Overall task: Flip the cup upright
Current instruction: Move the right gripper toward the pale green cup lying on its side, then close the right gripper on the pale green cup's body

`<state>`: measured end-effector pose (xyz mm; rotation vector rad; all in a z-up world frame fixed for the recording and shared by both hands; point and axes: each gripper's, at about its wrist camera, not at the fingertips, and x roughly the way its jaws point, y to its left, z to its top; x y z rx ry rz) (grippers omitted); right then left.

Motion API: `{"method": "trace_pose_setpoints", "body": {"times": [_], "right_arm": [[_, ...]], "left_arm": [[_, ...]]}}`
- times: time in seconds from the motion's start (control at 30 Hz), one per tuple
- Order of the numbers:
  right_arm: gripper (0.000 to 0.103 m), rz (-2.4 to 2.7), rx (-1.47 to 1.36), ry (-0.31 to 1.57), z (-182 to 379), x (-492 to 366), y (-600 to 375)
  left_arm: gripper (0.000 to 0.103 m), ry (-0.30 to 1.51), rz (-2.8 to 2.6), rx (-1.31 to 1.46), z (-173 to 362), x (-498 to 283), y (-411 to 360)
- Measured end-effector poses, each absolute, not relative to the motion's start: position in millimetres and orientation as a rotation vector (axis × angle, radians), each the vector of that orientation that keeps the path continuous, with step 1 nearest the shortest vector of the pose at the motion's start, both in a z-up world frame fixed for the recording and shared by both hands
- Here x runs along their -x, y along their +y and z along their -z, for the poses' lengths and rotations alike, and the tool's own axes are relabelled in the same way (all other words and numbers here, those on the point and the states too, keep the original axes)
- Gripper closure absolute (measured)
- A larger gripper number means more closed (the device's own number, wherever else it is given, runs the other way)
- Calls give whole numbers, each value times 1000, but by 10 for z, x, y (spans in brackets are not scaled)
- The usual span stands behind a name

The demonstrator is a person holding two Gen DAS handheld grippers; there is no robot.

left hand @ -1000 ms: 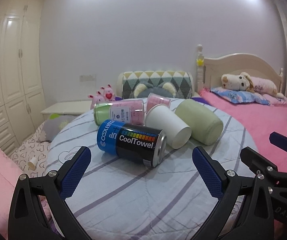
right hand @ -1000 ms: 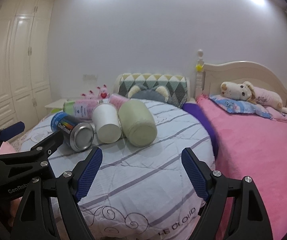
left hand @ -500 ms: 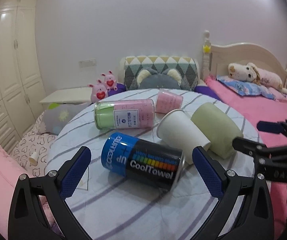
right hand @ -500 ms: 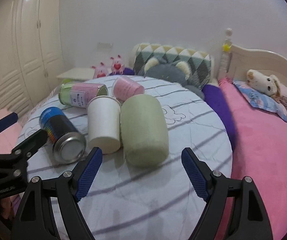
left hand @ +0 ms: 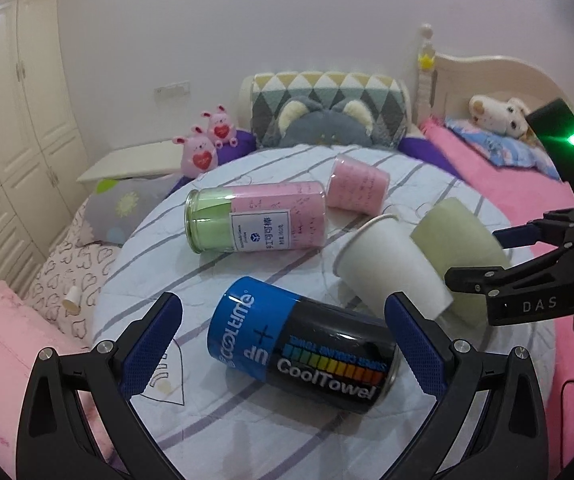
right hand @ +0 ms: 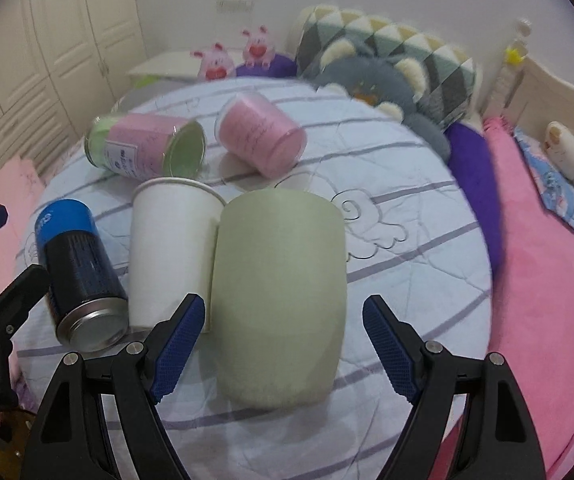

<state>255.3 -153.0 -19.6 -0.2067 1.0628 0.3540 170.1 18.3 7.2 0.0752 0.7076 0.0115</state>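
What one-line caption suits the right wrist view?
Open right gripper straddles the base end of a toppled green cup beside a white paper cup.

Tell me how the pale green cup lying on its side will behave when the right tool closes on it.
The pale green matte cup lies on its side, so it may roll, though the white paper cup beside it probably blocks one direction. Its matte surface should grip well. It looks rigid, unlikely to crush between the open right tool.

Green cup's [right hand: 279,264] mouth out of sight; paper cup [left hand: 391,264] partly behind tool pad.
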Motion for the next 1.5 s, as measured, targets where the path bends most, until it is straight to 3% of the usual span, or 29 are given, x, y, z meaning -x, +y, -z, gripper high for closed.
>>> {"method": "trace_pose_setpoints", "body": {"times": [0.43, 0.53, 1.5], "right_arm": [[22, -375, 290, 1356, 628, -2903, -1364], [26, -384, 316, 1316, 583, -2822, -1345], [26, -318, 170, 1249, 120, -2051, -1321]], "left_arm": [[1, 795, -15, -88, 71, -1958, 121], [1, 798, -16, -74, 92, -1972, 142], [1, 757, 5, -92, -99, -1508, 221]]}}
